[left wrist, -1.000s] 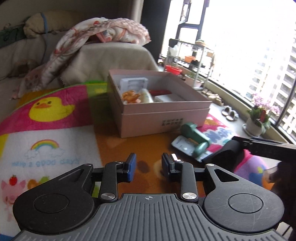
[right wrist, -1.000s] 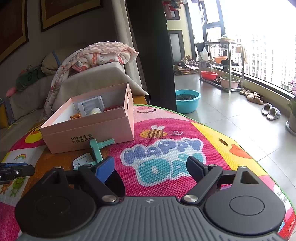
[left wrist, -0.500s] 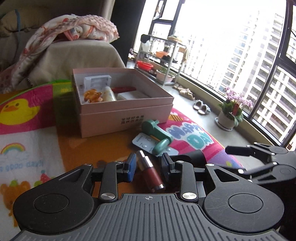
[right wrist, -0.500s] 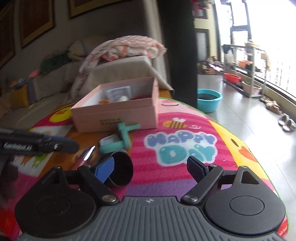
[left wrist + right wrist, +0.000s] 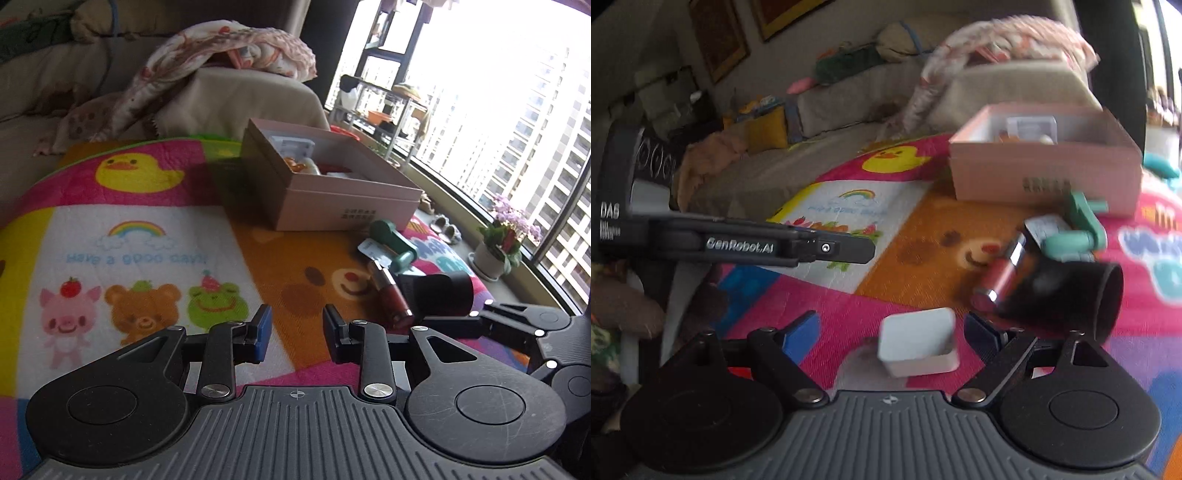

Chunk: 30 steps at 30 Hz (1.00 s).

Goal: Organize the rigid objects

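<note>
Both tongs spread over the play mat

Right tongs (image 5: pixel 892 328) straddle a small white box (image 5: pixel 918 345) without gripping; left tongs (image 5: pixel 295 326) gape empty; red lipstick (image 5: pixel 391 295) and black cup (image 5: pixel 441 293) lie near the pink box (image 5: pixel 332 199).

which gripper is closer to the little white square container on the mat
Right. The right gripper is open with the white container sitting between its fingers. The left gripper hovers apart, off to the left over the mat, empty.

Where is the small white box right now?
In the right wrist view, the white box lies on the mat between the open right gripper's fingers, near the black cup.
</note>
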Tool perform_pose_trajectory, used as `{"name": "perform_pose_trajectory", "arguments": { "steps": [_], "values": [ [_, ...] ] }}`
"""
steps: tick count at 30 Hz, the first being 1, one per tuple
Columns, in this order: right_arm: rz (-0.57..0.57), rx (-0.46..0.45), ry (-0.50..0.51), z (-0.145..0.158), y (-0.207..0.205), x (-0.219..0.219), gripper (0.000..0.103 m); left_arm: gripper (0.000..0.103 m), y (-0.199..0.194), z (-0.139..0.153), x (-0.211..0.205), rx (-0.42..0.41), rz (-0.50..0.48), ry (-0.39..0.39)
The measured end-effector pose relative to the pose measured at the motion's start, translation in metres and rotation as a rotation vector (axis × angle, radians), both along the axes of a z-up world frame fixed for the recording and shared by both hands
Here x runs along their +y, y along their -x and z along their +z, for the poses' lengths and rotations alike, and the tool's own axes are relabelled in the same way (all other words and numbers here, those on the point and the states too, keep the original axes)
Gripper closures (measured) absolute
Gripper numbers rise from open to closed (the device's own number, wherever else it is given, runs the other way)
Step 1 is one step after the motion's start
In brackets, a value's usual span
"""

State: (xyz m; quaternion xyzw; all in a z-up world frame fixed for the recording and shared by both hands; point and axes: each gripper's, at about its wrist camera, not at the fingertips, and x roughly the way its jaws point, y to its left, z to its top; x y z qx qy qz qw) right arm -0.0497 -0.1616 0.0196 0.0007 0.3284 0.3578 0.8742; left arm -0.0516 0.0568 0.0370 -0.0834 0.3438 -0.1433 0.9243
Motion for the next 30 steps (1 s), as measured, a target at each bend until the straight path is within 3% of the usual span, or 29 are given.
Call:
{"name": "perform_pose_trajectory", "arguments": {
  "steps": [3, 6, 11, 15, 19, 22, 26, 30],
  "values": [
    [-0.037, -0.115, 0.074, 0.009, 0.011, -0.004, 0.017, 0.07, 0.011, 0.0, 0.0, -0.002, -0.087, 0.025],
    [-0.117, -0.15, 0.112, 0.014, 0.013, -0.032, 0.016, 0.07, 0.022, 0.0, -0.014, -0.009, -0.213, 0.052],
    [-0.312, -0.131, 0.133, 0.02, 0.009, -0.077, 0.016, 0.07, 0.023, -0.002, -0.06, -0.054, -0.316, -0.077],
    [-0.383, -0.104, 0.095, 0.02, 0.01, -0.097, 0.016, 0.066, 0.019, -0.01, -0.084, -0.082, -0.327, -0.184],
    [-0.374, -0.103, 0.109, 0.014, 0.01, -0.092, 0.016, 0.06, 0.015, -0.016, -0.085, -0.078, -0.311, -0.152],
    [-0.373, -0.133, 0.152, 0.012, 0.012, -0.081, 0.016, 0.063, 0.012, -0.025, -0.085, -0.04, -0.307, -0.158],
    [-0.347, -0.16, 0.163, 0.014, 0.014, -0.067, 0.016, 0.065, 0.014, -0.027, -0.081, -0.056, -0.312, -0.16],
    [-0.334, -0.196, 0.171, 0.019, 0.015, -0.051, 0.016, 0.066, 0.01, -0.026, -0.062, -0.059, -0.194, -0.155]
  ]
}}
